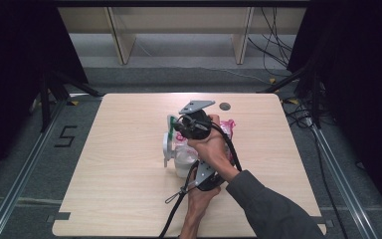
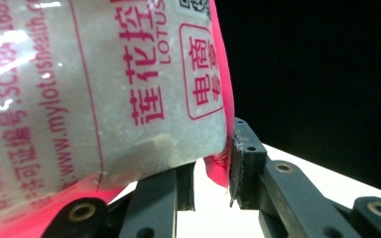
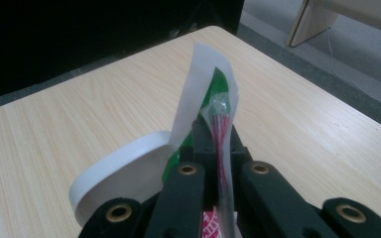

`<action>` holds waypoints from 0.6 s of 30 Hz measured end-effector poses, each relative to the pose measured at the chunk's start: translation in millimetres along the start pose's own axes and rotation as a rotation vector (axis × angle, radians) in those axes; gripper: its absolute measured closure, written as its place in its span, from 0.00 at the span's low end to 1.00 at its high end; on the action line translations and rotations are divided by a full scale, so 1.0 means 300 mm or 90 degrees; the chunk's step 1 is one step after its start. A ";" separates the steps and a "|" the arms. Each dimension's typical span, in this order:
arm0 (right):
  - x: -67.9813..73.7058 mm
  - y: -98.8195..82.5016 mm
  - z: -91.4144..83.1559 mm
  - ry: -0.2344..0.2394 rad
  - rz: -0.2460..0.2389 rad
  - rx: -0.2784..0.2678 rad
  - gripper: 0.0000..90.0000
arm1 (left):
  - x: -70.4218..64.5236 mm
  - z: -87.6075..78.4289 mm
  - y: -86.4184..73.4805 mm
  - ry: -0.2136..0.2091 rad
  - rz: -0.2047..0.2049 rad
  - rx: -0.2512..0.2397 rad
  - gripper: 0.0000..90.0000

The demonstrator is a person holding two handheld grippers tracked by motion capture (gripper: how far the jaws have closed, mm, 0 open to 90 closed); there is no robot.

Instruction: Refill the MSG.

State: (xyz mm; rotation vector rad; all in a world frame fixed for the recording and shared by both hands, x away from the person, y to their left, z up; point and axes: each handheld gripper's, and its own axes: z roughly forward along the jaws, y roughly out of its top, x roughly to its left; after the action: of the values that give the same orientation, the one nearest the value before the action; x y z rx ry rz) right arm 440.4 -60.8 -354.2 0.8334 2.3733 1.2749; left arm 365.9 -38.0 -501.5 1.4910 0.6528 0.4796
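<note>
A clear bag with pink print, full of white grains, stands upright in the middle of the table. My left gripper comes at it from the near side. In the left gripper view the jaws clamp the bag's lower corner and pink seam. My right gripper is higher and points left, and its jaws are shut on the bag's thin top edge. A white and green strip stands up beside that edge, and a white round disc lies just to its left.
The bag stands on a light wooden table with a dark round grommet near the far edge. Black cables trail from both grippers toward the near edge. Wooden shelf legs stand on the floor beyond, with dark curtains at both sides.
</note>
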 end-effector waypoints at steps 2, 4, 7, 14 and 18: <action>0.000 0.000 -0.002 0.004 0.003 0.004 1.00 | 0.001 0.000 0.000 0.000 0.002 0.001 0.83; 0.002 0.000 -0.002 0.004 0.007 0.006 1.00 | 0.000 0.000 0.001 0.000 0.003 0.001 0.83; -0.004 0.003 -0.008 0.001 -0.004 0.008 1.00 | -0.002 0.000 0.002 0.002 0.001 0.000 0.83; -0.001 0.002 -0.010 0.005 0.008 0.001 1.00 | -0.002 -0.002 0.003 -0.001 0.006 0.000 0.83; -0.004 0.003 -0.009 0.006 -0.002 -0.002 1.00 | -0.002 -0.002 0.003 -0.001 0.006 0.000 0.83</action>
State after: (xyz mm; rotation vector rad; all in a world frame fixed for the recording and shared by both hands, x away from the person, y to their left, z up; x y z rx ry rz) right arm 440.2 -62.9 -351.9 0.8243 2.3782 1.2840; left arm 365.1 -38.0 -500.5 1.4947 0.6457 0.4853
